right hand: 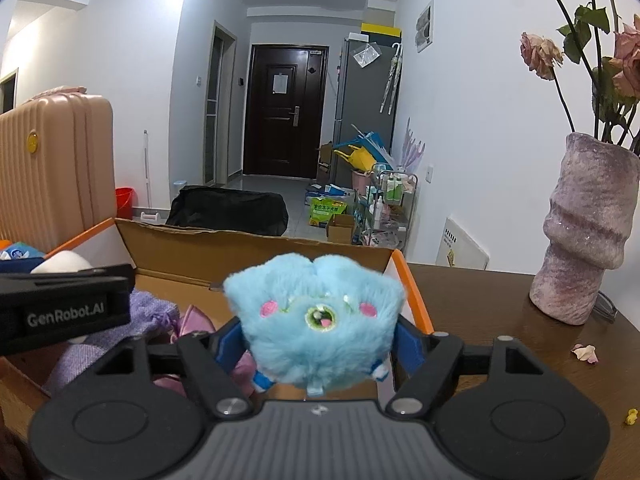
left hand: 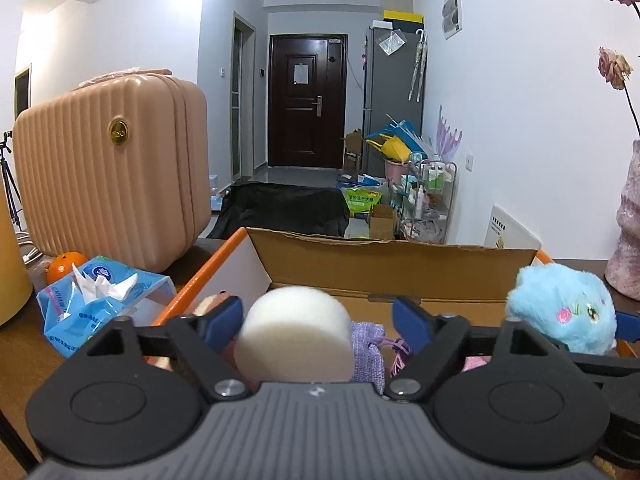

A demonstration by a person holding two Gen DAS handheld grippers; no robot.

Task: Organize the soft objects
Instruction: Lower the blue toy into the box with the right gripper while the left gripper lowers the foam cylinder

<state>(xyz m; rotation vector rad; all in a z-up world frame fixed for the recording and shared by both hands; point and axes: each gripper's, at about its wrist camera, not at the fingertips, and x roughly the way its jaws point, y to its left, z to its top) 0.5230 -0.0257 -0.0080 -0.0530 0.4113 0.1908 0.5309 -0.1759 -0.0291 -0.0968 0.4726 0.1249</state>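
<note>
A cardboard box [left hand: 400, 268] with orange flaps stands on the wooden table; it also shows in the right wrist view [right hand: 256, 252]. My left gripper [left hand: 320, 322] is open over the box; a white foam cylinder [left hand: 294, 336] leans against its left finger, with a gap to the right finger. A lilac fabric pouch [left hand: 368, 344] lies in the box below. My right gripper [right hand: 316, 340] is shut on a fluffy blue plush toy [right hand: 316, 316] above the box's right side; the toy also shows in the left wrist view [left hand: 560, 306].
A pink suitcase [left hand: 112, 164], a blue tissue pack [left hand: 104, 300] and an orange [left hand: 64, 264] stand left of the box. A pink vase [right hand: 584, 232] with dried roses stands on the table at right, petals [right hand: 585, 353] beside it. The hallway lies beyond.
</note>
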